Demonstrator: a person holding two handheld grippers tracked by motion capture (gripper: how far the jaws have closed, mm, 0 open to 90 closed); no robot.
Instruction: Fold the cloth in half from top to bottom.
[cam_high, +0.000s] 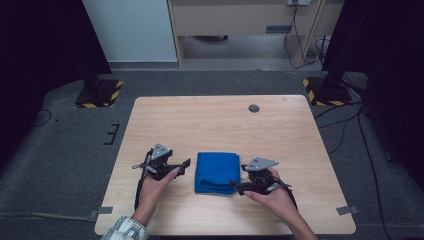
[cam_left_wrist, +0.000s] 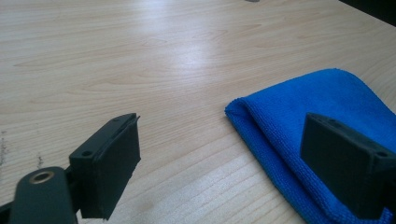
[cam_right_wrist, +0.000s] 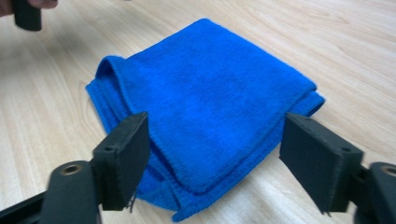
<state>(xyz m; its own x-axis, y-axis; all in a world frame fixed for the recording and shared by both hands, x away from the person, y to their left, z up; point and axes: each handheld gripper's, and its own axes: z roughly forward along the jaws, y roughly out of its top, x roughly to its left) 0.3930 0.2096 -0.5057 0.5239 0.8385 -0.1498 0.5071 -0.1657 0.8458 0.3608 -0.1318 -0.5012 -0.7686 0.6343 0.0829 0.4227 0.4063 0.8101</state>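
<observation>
Folded blue cloth flat on the wooden table, near its front edge, between both hands. Left gripper just beside its left edge, jaws wide, nothing held. Right gripper at the near right corner, jaws wide, pads clear of the cloth.

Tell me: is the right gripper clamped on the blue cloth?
No: the right gripper has its jaws wide apart over the folded blue cloth, pads not pressing it.

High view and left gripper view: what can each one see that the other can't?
High view alone: both hands, the right gripper, the whole table, the grey floor and striped stand feet. Left gripper view alone: the inner faces of its own open jaws, close up, and the cloth's folded layers. Both: the blue cloth on the wood.
</observation>
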